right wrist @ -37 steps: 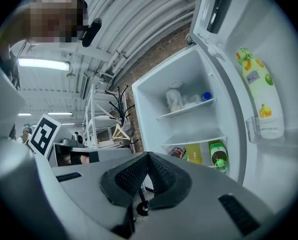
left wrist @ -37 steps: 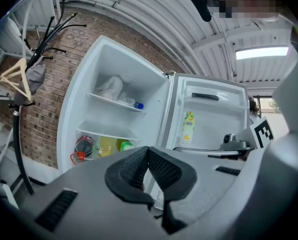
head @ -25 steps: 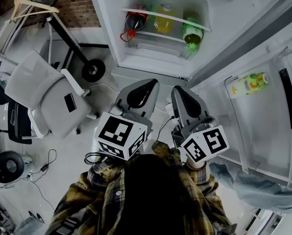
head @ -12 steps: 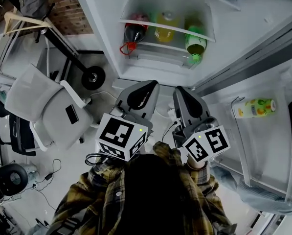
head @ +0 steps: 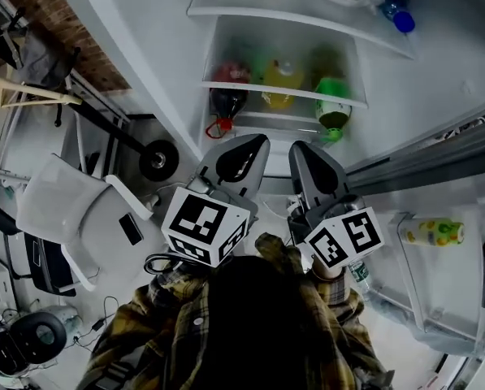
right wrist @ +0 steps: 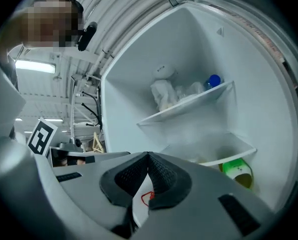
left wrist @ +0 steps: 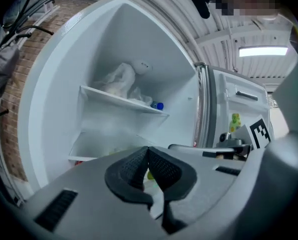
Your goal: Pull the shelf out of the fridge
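1. The tall white fridge (head: 250, 51) stands open in front of a person in a yellow-and-dark plaid shirt (head: 169, 315).
2. The upper white-edged flat shelf (head: 266, 15) sits fully inside the fridge. It carries a crumpled white plastic bag (left wrist: 120, 81), and a clear bottle with a blue cap (head: 403, 21) lies at its right end.
3. The lower clear glass shelf (head: 283, 93) is also seated inside the fridge, one level beneath the upper one. Neither tongs touches it.
4. Below that glass lie three plastic bottles with their caps toward the fridge opening:
   - a dark cola bottle with a red cap ring (head: 226, 102) at the fridge's left;
   - a yellow drink bottle (head: 283, 78) in the middle;
   - a green bottle (head: 333, 114) at the right.
5. The grey left tongs (head: 250, 143), with a black-and-white marker cube, are held just outside the fridge's lower opening. They are clenched, pads meeting with nothing gripped (left wrist: 148, 156).
6. The grey right tongs (head: 300, 149) are just beside the left ones, also in front of the fridge and apart from both shelves. They are likewise clenched and empty (right wrist: 148, 164).
7. The white fridge door (head: 461, 283) is swung open to the fridge's right, with a small yellow juice bottle (head: 433, 231) in its rack.
8. Left of the fridge are a white office chair (head: 71, 210), a wooden coat hanger (head: 35, 96) and a red brick wall (head: 31, 6).
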Demonstrator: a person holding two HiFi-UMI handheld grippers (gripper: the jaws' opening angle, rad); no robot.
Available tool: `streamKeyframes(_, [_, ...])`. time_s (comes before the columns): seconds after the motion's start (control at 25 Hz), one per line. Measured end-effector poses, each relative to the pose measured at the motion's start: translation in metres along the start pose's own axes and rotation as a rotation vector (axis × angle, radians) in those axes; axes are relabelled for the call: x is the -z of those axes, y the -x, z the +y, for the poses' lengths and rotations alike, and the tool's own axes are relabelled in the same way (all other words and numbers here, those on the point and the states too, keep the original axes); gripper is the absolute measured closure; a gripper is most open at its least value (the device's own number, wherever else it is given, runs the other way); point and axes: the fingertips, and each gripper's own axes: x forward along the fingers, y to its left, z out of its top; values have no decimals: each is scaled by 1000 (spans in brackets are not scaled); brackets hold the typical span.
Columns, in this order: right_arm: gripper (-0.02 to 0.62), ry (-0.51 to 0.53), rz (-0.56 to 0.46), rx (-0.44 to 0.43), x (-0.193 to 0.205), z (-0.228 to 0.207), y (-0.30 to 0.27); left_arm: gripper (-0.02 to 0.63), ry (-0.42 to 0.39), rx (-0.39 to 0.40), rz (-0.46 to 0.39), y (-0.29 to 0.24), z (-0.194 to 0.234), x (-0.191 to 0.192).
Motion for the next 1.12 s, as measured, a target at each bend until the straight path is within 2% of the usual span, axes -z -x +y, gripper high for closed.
streamKeyframes(0.2, [578, -5, -9, 49, -4, -11, -25, 602, -2, 40, 18, -16, 25, -4])
streamKeyframes(0.44, [578, -23, -1, 85, -4, -28, -35, 602, 14, 66, 39, -28, 32, -1])
streamKeyframes(0.96, [578, -74, 30, 39, -3, -64, -35, 602, 91, -25, 30, -53, 37, 8])
streamKeyframes(1.12, [577, -120, 43, 20, 1, -74, -36, 601, 114, -28, 30, -60, 34, 12])
